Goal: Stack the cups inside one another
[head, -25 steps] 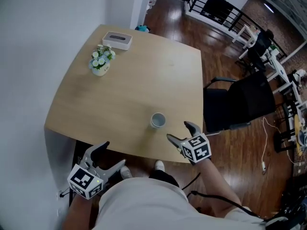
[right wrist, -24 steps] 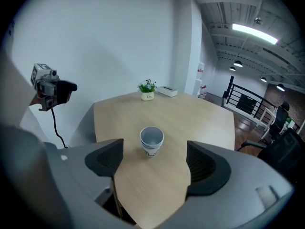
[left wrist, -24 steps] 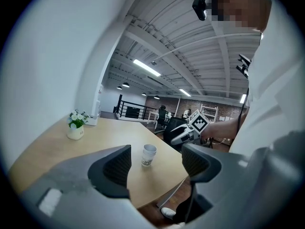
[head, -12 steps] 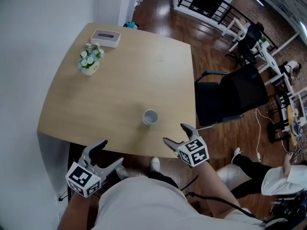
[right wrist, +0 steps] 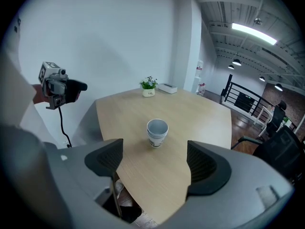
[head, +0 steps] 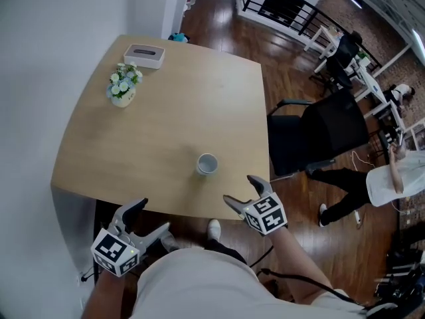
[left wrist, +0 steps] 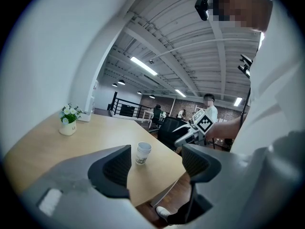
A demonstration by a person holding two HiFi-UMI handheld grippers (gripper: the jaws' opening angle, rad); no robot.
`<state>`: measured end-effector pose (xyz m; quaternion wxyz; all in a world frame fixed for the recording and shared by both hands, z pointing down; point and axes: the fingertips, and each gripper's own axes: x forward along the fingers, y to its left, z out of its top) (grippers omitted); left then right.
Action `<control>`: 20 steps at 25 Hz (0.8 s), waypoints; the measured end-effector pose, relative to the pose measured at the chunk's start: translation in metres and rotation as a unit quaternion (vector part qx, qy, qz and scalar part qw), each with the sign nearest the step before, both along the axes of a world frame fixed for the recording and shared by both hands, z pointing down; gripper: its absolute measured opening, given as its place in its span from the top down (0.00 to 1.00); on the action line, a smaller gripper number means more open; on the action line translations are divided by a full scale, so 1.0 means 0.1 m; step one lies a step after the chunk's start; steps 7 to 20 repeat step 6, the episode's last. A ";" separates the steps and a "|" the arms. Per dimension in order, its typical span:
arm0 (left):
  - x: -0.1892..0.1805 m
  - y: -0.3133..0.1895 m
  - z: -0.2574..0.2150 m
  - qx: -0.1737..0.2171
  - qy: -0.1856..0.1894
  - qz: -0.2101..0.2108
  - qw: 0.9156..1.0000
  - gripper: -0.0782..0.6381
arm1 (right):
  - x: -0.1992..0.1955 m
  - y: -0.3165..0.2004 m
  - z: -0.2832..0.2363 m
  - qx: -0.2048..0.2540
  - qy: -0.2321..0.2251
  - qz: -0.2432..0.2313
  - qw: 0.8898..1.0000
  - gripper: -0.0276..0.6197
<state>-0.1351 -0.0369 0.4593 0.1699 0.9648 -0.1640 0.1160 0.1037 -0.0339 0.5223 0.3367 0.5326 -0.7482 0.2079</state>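
Right gripper (head: 239, 189) edged left, agape; left gripper (head: 153, 215) agape; gripper views show nested cups (right wrist: 157, 132).

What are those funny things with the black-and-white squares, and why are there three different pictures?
Those are tongs, one pair in each of a person's hands, and the cubes with squares are part of them. One picture comes from a camera on the person's head, looking down at the left tongs, the right tongs and a wooden table. The other two come from little cameras riding on each pair of tongs, looking out between the jaws. On the table stand white cups, which look tucked into one another, a small pot of flowers and a white box. Both tongs are open and hold nothing.
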 end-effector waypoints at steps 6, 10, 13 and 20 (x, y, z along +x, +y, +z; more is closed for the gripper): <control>0.03 0.05 0.04 -0.003 -0.003 0.010 1.000 0.40 | -0.07 0.08 0.06 -0.008 -0.001 -0.004 1.000 0.32; 0.03 0.05 0.04 -0.003 -0.003 0.010 1.000 0.40 | -0.07 0.08 0.06 -0.008 -0.001 -0.004 1.000 0.32; 0.03 0.05 0.04 -0.003 -0.003 0.010 1.000 0.40 | -0.07 0.08 0.06 -0.008 -0.001 -0.004 1.000 0.32; 0.03 0.05 0.04 -0.003 -0.003 0.010 1.000 0.40 | -0.07 0.08 0.06 -0.008 -0.001 -0.004 1.000 0.32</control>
